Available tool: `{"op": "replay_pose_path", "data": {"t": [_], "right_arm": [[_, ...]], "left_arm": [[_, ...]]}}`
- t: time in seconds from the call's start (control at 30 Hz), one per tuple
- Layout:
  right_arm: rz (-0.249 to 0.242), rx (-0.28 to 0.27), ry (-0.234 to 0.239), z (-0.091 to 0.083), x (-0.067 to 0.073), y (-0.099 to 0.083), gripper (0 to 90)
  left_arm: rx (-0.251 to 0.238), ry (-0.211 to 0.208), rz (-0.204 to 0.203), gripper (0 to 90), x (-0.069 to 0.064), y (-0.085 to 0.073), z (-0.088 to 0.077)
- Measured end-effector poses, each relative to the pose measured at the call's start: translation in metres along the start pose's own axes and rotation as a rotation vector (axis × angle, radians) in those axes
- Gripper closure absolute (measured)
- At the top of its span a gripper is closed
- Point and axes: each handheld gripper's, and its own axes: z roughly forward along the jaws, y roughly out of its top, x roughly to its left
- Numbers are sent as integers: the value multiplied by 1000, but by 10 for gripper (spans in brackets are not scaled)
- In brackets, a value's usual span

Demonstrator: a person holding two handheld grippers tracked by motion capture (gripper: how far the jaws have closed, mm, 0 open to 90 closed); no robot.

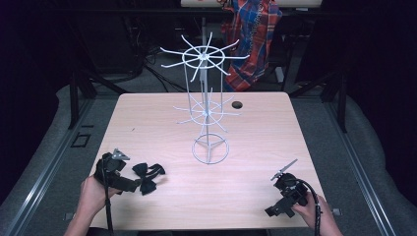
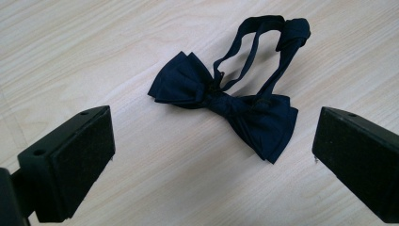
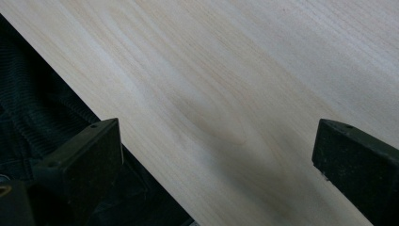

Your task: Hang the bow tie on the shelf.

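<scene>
Both my claws released: left gripper (image 2: pixel 214 155) over bow tie (image 2: pixel 226 101), right gripper (image 3: pixel 216 165) over table (image 3: pixel 244 70) edge.

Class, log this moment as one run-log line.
left gripper: open, facing bow tie | right gripper: open, over table | wire rack: upright

Dark navy bow tie (image 2: pixel 226 106) on a pale, light-wood-grain table (image 1: pixel 147 123). White wire rack (image 1: pixel 206 105) near the table's centre. Red-and-blue plaid cloth (image 1: pixel 253 39) beyond the far edge; both grippers black.
</scene>
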Motion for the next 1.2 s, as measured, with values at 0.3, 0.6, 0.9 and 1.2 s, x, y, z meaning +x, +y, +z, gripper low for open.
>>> {"op": "replay_pose_path", "data": {"t": [0.3,0.6,0.9,1.2], "right_arm": [[7,-9,7,1,0,0,18],[9,-15,7,0,2,0,18],[-9,1,-11,-1,0,0,18],[7,-15,4,0,2,0,19]], "left_arm": [[-5,-15,6,0,-3,4,3],[-2,-37,9,0,-8,9,6],[-22,-49,11,0,-8,11,8],[-18,-68,12,0,-11,19,19]]}}
